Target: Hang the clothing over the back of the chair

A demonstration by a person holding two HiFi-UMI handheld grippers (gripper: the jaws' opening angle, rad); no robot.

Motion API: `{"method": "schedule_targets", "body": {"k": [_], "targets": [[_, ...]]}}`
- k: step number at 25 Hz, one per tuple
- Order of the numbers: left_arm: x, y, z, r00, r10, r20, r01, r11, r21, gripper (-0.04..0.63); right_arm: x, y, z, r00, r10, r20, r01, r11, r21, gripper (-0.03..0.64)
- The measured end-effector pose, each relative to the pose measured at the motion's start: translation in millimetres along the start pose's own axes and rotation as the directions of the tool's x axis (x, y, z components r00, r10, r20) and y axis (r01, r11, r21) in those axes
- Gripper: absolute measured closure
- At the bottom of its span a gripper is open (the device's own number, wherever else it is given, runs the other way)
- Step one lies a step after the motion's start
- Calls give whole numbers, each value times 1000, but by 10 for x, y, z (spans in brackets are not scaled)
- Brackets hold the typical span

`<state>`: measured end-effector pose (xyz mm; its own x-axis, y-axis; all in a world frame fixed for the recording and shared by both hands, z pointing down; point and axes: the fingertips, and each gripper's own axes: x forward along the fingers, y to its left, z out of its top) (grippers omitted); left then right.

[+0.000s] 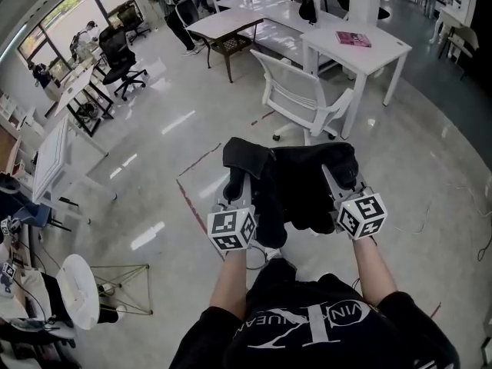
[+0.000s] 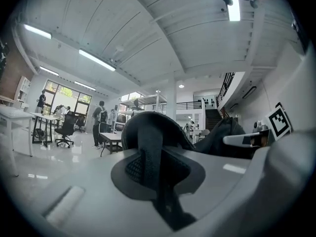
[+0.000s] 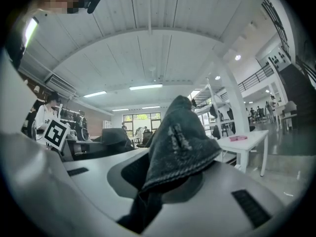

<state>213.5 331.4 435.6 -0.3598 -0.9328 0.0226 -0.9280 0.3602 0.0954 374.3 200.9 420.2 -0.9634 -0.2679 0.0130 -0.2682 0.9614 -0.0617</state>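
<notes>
Black clothing (image 1: 296, 187) was clamped at either end by the left gripper (image 1: 234, 187) and right gripper (image 1: 340, 181), its span crosswise, the white chair (image 1: 304, 98) straight ahead.

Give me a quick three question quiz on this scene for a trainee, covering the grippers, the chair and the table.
1. True or false: the left gripper and the right gripper are both shut on the black garment.
2. The white chair is: A) tipped over on the floor; B) upright ahead of the garment, with nothing hung on it; C) already draped with the garment.
3. Fill in: a ____ book lies on the white table.

Key: 1 true; 2 B; 3 pink.
</notes>
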Motion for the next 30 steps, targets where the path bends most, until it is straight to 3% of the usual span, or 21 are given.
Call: {"method": "schedule_targets", "body": {"k": [19,30], "targets": [[1661,904,82,994,-95,-49,94,995,-21,554,1625,-702,8,996,-87,-22,88,995,37,549],[2061,1371,176,994,-104,-32,104,995,9,554,2262,-720,7,996,-91,0,91,995,40,549]]}}
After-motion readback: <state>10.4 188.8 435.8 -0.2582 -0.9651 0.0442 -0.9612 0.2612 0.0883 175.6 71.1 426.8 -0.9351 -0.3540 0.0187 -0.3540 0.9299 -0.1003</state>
